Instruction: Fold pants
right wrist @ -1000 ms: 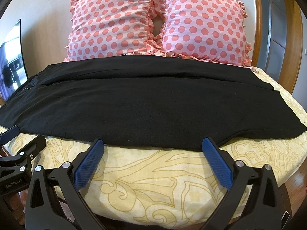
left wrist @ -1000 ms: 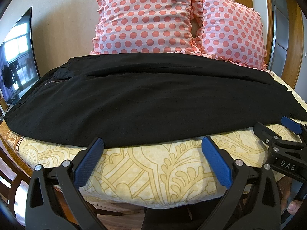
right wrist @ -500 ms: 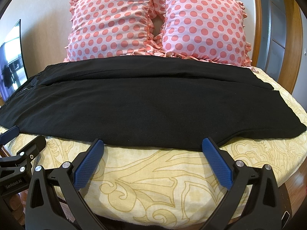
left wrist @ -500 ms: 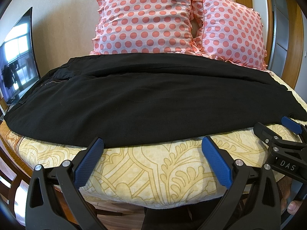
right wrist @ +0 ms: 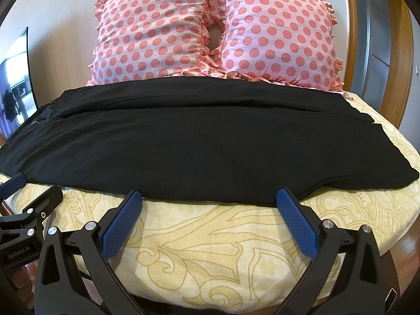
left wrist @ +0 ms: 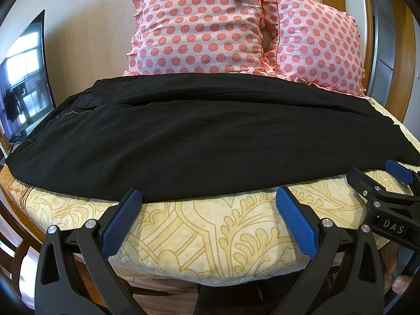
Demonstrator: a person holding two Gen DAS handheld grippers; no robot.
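Note:
Black pants (left wrist: 199,136) lie flat across the bed, waist and zipper at the left, leg hems at the right; they also show in the right wrist view (right wrist: 199,147). My left gripper (left wrist: 208,197) is open and empty, its blue fingertips at the pants' near edge. My right gripper (right wrist: 208,197) is open and empty, also at the near edge, further right. The right gripper shows at the right edge of the left wrist view (left wrist: 378,173). The left gripper shows at the left edge of the right wrist view (right wrist: 29,191).
The bed has a yellow patterned cover (left wrist: 210,231) that also shows in the right wrist view (right wrist: 210,249). Two pink polka-dot pillows (left wrist: 199,26) (right wrist: 275,34) stand behind the pants. A dark screen (left wrist: 23,78) is at the left. A wooden frame (right wrist: 393,52) is at the right.

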